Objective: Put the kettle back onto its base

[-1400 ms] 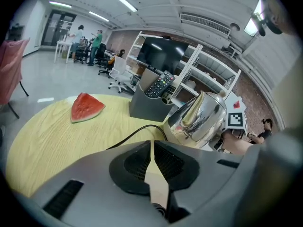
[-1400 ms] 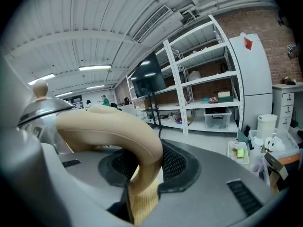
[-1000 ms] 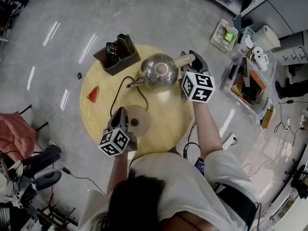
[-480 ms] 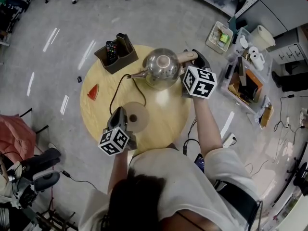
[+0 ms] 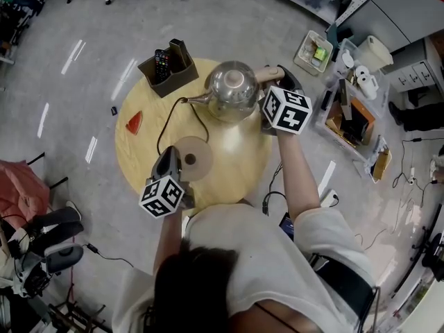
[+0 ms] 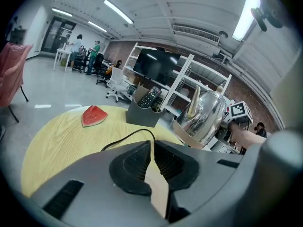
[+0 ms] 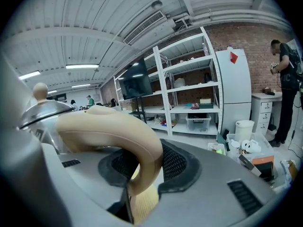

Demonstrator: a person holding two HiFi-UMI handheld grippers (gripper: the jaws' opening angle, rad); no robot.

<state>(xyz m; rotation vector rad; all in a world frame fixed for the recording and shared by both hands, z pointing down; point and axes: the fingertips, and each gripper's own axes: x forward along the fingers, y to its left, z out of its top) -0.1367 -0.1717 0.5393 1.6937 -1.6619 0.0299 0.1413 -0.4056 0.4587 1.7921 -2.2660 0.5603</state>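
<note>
A shiny steel kettle [image 5: 232, 92] hangs above the far side of the round wooden table [image 5: 239, 165], spout to the left. My right gripper [image 5: 276, 82] is shut on its beige handle [image 7: 118, 131], which fills the space between the pads. The round beige kettle base [image 5: 193, 159] lies nearer me, and its black cord [image 5: 165, 127] runs across the table. My left gripper [image 5: 171, 164] sits at the base's left rim, and a thin beige edge shows between its nearly closed pads [image 6: 137, 162]. From the left gripper view the kettle [image 6: 206, 117] appears up and to the right.
A grey caddy with remote controls [image 5: 165, 71] stands at the table's far left edge, and a watermelon slice [image 5: 134, 122] lies at its left. Crates of supplies [image 5: 347, 109] sit on the floor to the right. An office chair base [image 5: 41, 241] is at lower left.
The right gripper has risen a little with the kettle in it. The left gripper has also come up slightly at the base's rim.
</note>
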